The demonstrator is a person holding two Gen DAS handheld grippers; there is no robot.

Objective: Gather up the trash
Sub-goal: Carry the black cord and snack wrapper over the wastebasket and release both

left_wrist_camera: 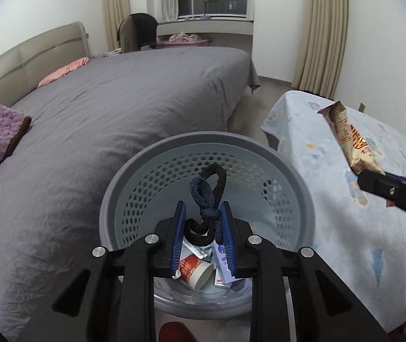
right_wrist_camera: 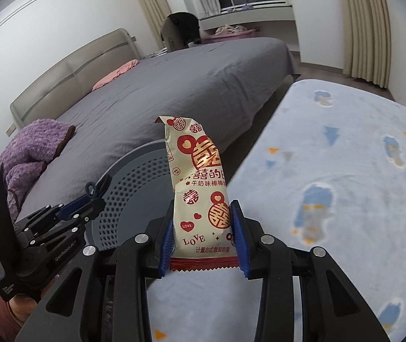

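Some trash already lies in the perforated bin (left_wrist_camera: 157, 171) — a paper cup (left_wrist_camera: 196, 272) among it. The left hand-held gripper (left_wrist_camera: 203, 228) hangs over the bin, clamped on tangled hair ties (left_wrist_camera: 207, 196), ready to drop. The right hand-held gripper (right_wrist_camera: 203, 228), clamped on a snack wrapper (right_wrist_camera: 200, 188), sits beside the bin — both drops remain.

The basket (left_wrist_camera: 157, 168) stands on the floor between the bed (left_wrist_camera: 123, 102) on the left and the cloth-covered worktop (left_wrist_camera: 331, 199) on the right — a paper cup (left_wrist_camera: 196, 273) and wrappers lie in it. Hair ties (left_wrist_camera: 207, 205) hang over its opening; a snack wrapper (right_wrist_camera: 200, 188) is right of it, over the worktop's near edge.
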